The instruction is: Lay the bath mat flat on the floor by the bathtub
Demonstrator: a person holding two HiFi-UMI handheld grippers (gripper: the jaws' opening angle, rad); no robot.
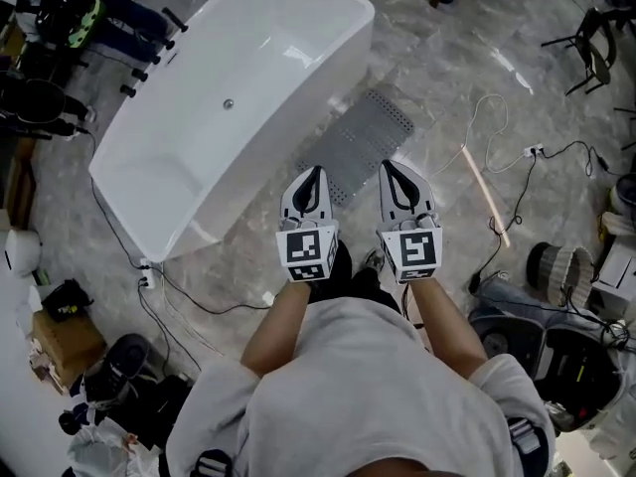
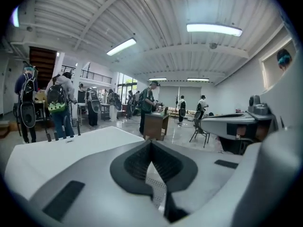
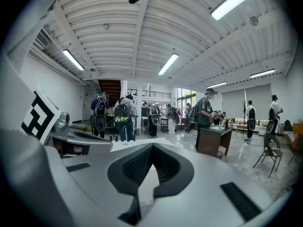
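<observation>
The grey perforated bath mat lies flat on the marble floor beside the white bathtub, along its right side. My left gripper and right gripper are held up side by side in front of the person's chest, above the mat's near end. Both are shut with nothing between the jaws. In the left gripper view the left gripper points nearly level across the tub's rim into the room. The right gripper points the same way in the right gripper view.
Cables and a power strip trail over the floor at right, beside a pale rod. Bags and gear stand left of the tub, with a cardboard box nearer. A wooden desk, chairs and several people stand beyond.
</observation>
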